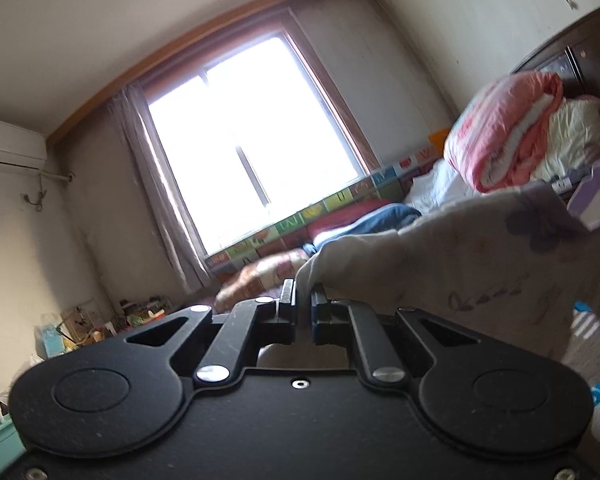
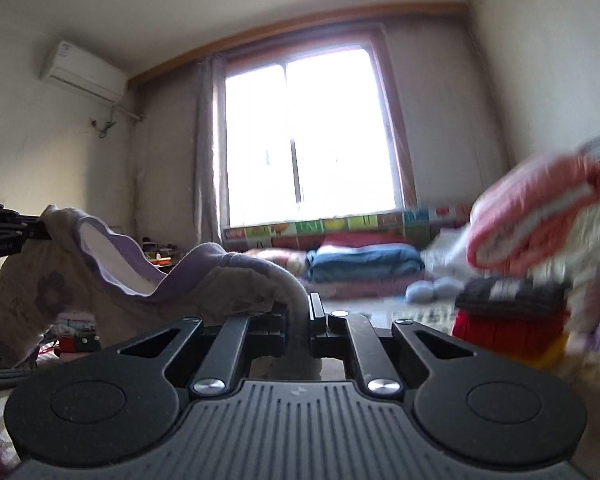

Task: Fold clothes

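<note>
A beige garment (image 1: 460, 264) with purple flower prints and a lilac collar hangs in the air between both grippers. My left gripper (image 1: 303, 294) is shut on one edge of it, and the cloth spreads away to the right. In the right wrist view the same garment (image 2: 112, 280) sags from the left toward the middle, its lilac neckline facing up. My right gripper (image 2: 300, 308) is shut on a fold of it. The left gripper's black fingers (image 2: 8, 228) pinch the cloth's far end at the left edge of that view.
A bed runs under the bright window (image 2: 304, 136), carrying a rolled pink-and-white quilt (image 1: 504, 136), a folded blue blanket (image 2: 364, 260) and a red-and-black box (image 2: 508, 316). A dark headboard (image 1: 572, 52) stands at right. Cluttered shelves (image 1: 100, 320) line the left wall below an air conditioner (image 2: 84, 68).
</note>
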A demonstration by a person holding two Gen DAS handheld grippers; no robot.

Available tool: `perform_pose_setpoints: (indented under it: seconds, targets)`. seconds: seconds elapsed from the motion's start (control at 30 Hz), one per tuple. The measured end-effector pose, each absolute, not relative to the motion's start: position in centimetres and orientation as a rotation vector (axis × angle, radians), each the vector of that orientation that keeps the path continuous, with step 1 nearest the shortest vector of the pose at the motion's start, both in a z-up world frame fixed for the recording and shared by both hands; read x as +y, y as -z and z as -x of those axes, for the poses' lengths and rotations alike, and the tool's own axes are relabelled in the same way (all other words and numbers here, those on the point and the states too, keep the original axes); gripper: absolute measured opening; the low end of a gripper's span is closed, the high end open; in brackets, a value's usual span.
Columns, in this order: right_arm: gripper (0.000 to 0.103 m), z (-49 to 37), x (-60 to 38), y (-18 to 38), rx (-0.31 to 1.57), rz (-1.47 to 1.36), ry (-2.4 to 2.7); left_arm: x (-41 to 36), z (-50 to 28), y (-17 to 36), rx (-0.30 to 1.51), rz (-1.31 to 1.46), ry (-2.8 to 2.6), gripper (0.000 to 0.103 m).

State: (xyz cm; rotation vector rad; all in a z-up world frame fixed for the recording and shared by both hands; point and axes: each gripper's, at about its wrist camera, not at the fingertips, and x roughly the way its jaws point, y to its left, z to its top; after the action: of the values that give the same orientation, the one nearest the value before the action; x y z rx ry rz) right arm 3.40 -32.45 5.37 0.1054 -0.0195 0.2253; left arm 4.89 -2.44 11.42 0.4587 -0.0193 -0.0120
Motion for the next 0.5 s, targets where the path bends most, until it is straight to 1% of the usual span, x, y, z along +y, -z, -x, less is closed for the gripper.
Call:
perform_pose_setpoints:
  seconds: [0.2,0.3,0.47,0.5]
  targets:
    - [0.011,-0.6,-33.2,-11.3,-0.063,0.055,-0.301,-1.8,-0.8,-12.1,-0.045,-0.416,0.02,0.005]
    - [0.011,1.6,-33.8,-13.5,-0.049,0.129,-0.355,-1.5,1.5,-12.0,-0.047,-0.394,0.032,0.005]
    - [0.011,5.8,-34.1,-14.5,0.019,0.205,-0.464,-0.9,3.8,-10.8,-0.008,-0.369,0.047,0.005]
    - [0.011,6.0,-34.1,-14.4,0.042,0.212,-0.486,-0.8,3.1,-10.4,0.008,-0.369,0.047,0.005]
